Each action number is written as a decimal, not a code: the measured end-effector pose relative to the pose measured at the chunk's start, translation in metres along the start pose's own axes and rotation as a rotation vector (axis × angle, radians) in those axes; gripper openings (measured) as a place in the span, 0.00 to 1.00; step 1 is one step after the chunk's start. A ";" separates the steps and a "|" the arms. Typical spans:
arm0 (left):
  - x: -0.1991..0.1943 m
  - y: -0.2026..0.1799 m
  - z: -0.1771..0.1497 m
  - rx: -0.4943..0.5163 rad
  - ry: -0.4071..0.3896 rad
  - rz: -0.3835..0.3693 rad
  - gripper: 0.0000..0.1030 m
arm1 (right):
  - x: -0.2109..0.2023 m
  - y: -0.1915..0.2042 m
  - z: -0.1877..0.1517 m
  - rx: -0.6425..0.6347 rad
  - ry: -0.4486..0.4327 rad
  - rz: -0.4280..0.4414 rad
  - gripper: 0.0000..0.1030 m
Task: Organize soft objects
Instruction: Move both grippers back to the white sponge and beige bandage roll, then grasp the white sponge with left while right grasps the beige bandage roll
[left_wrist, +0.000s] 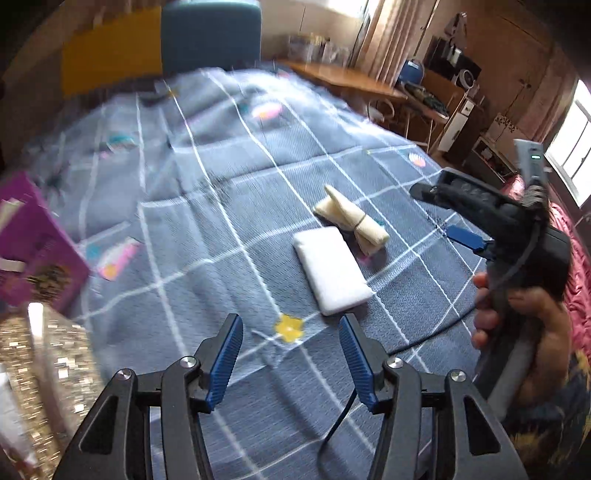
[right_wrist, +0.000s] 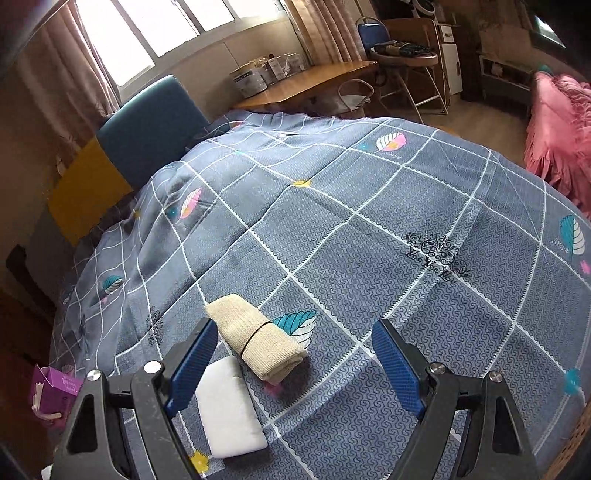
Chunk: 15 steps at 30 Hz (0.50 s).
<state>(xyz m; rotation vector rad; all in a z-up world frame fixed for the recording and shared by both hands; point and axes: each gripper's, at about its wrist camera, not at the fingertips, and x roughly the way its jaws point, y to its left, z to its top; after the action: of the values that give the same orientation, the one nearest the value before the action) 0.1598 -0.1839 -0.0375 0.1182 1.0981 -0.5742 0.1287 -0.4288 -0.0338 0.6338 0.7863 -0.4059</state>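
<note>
White sponge pad (left_wrist: 332, 271) touching beige rolled cloth (left_wrist: 351, 219) mid-bedspread (left_wrist: 221, 221), both grippers wide and empty, left gripper (left_wrist: 291, 363), right gripper (right_wrist: 295, 373), purple box (left_wrist: 33, 243) at bedspread's left edge, gold glitter bag (left_wrist: 40, 369) only in left view.

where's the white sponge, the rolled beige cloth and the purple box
white sponge (left_wrist: 332, 271), left wrist view, middle of top face
rolled beige cloth (right_wrist: 255, 341), right wrist view, beside its black band
purple box (left_wrist: 33, 243), left wrist view, side panel

- Grey checked bedspread (right_wrist: 369, 229), leaf prints all over.
- Teal headboard (right_wrist: 151, 122) behind, yellow panel (right_wrist: 85, 199) beside it.
- Wooden desk (right_wrist: 310, 83) with containers under the window.
- Pink blanket (right_wrist: 557, 136) far right.
- Purple box (left_wrist: 33, 243) at left edge.
</note>
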 end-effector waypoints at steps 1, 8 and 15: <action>0.012 -0.001 0.005 -0.020 0.023 -0.014 0.53 | 0.000 -0.001 0.000 0.007 0.004 0.002 0.84; 0.059 -0.016 0.036 -0.085 0.105 -0.049 0.53 | -0.001 -0.009 0.003 0.058 0.012 0.052 0.84; 0.097 -0.038 0.056 -0.075 0.147 -0.015 0.56 | 0.001 -0.014 0.002 0.105 0.037 0.101 0.85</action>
<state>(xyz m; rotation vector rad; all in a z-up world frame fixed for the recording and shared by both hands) 0.2182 -0.2740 -0.0883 0.0883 1.2632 -0.5432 0.1230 -0.4408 -0.0385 0.7778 0.7686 -0.3450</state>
